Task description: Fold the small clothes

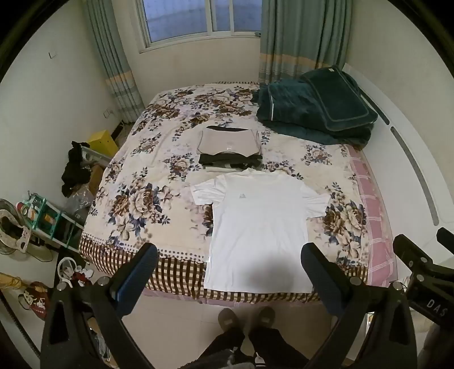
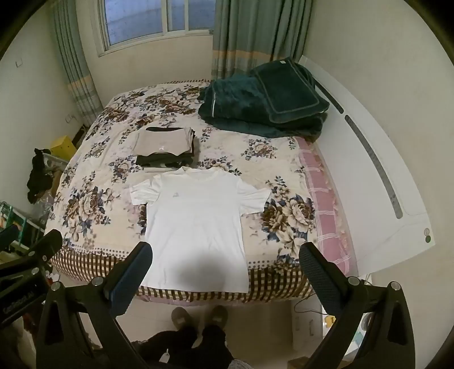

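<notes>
The room is dimly lit, with bluish daylight from the far window (image 1: 198,17). A soft shadow is cast on the near white T-shirt (image 1: 256,227). Edges are bent and darkened by fisheye distortion.

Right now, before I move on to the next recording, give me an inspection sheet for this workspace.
Surface: bed with floral cover, checked edge near the person.
Job's things: white T-shirt spread flat, unfolded; stack of folded clothes just beyond its collar.
Clutter: dark green blanket piled at the far right corner.
Grippers: left gripper and right gripper both open, empty, above the shirt's hem.
Cables: thin cable on the floor beside the bed.
Surroundings: window with curtains; teal rack, yellow box and dark clothes on the floor at left; slippered feet at the bed's edge.
</notes>
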`<state>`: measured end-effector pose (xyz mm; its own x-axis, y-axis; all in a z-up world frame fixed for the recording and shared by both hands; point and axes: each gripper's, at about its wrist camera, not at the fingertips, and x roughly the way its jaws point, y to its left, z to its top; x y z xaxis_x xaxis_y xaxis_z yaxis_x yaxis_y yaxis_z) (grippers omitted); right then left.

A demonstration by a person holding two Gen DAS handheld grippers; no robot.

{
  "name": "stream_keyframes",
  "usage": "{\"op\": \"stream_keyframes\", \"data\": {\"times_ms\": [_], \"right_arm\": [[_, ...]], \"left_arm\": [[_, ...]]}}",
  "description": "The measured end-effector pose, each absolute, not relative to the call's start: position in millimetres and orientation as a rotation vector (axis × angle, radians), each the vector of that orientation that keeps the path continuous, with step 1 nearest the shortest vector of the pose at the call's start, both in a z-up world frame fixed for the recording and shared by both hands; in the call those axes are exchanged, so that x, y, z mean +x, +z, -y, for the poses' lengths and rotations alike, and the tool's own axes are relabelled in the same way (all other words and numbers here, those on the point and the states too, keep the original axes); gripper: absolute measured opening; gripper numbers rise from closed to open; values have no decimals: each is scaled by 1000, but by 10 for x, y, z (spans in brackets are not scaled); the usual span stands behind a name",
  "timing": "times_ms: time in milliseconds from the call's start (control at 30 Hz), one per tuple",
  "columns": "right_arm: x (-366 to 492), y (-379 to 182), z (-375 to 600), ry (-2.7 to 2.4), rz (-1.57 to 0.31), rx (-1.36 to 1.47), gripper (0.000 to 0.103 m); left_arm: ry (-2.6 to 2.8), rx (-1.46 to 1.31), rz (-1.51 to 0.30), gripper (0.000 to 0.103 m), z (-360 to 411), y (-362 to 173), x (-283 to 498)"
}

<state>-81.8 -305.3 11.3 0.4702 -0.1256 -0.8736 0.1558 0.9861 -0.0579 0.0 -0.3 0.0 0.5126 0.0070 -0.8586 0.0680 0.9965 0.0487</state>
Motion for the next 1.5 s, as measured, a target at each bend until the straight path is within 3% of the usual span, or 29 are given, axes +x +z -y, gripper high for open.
{"op": "stream_keyframes", "data": {"times_ms": [1500], "right_arm": [[-715,169,2937,-174,-1070,18,103]], "left_arm": [[-60,51,-1022,103,98,45,83]]}}
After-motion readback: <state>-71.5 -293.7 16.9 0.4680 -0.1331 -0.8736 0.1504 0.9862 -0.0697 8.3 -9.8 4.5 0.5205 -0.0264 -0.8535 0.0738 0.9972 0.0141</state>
